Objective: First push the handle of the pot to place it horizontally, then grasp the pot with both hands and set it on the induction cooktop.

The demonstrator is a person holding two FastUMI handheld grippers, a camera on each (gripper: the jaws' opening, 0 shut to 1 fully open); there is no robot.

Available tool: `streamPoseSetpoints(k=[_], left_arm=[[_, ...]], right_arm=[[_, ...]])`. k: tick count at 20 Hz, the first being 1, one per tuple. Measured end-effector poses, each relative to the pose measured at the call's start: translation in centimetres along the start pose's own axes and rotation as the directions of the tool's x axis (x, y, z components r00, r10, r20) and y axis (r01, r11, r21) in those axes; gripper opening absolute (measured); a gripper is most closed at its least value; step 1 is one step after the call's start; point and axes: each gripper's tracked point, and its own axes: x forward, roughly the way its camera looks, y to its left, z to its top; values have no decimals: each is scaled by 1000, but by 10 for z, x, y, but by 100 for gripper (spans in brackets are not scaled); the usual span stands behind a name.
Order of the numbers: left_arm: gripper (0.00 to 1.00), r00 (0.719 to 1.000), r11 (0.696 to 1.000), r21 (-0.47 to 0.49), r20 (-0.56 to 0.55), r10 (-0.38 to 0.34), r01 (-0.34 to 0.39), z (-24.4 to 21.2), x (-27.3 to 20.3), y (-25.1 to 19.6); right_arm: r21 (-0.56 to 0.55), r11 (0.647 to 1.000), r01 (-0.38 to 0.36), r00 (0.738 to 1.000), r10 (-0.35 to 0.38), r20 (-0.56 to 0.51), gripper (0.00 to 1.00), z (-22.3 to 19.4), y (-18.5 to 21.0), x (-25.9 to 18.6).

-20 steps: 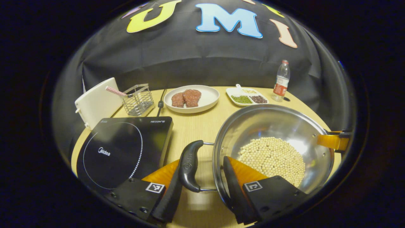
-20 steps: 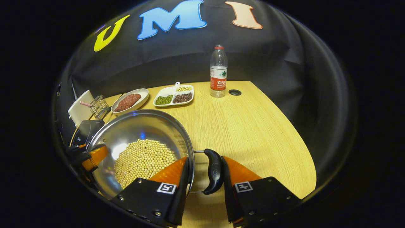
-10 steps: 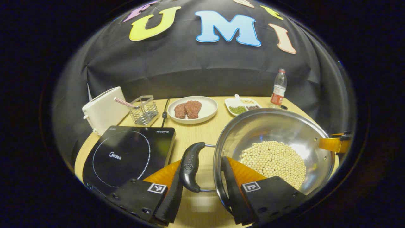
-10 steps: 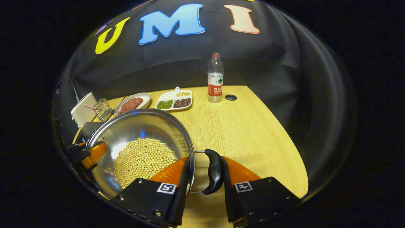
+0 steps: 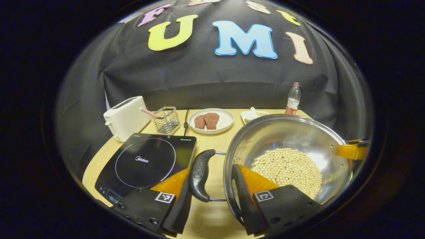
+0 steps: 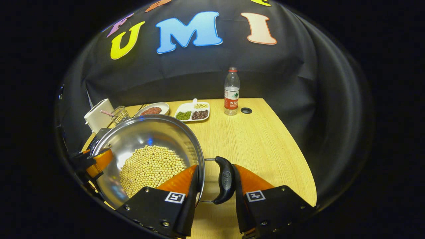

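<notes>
I have the pot [image 5: 289, 156] gripped on both sides. In the left gripper view the left gripper [image 5: 212, 186] is closed across the pot's left handle [image 5: 199, 174] and the rim beside it, one finger outside the handle, one inside the wall. In the right gripper view the right gripper [image 6: 214, 182] clamps the right handle [image 6: 225, 179] and rim the same way. The pot sits at lower right of the left gripper view and appears lifted off the table [image 6: 252, 139], though I cannot confirm the gap. It is loaded with pale beans [image 5: 289, 167]. The induction cooktop [image 5: 146, 162] lies at lower left of that view.

Judgement: carry toward the cooktop, both grippers level and in step, so the beans don't slide. Centre the base over the ring before lowering.
</notes>
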Motion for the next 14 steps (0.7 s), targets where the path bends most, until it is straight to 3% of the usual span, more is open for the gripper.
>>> streamPoseSetpoints(k=[2,8,9,11,14], left_arm=[[72,1000,1000,3,5,-10,10,1,-3,11],[72,999,999,25,14,-47,46,9,-2,61],[76,999,998,27,18,-49,49,11,-1,70],[68,998,998,27,22,-52,52,11,-1,89],[72,998,998,17,25,-55,54,11,5,120]], right_arm=[[7,1000,12,1000,-12,6,52,0,11,-6],[37,998,48,999,-48,14,52,-1,58,-21],[40,998,50,999,-51,16,52,-1,67,-22],[44,998,55,998,-56,18,52,1,84,-22],[38,997,60,998,-61,22,52,3,111,-20]])
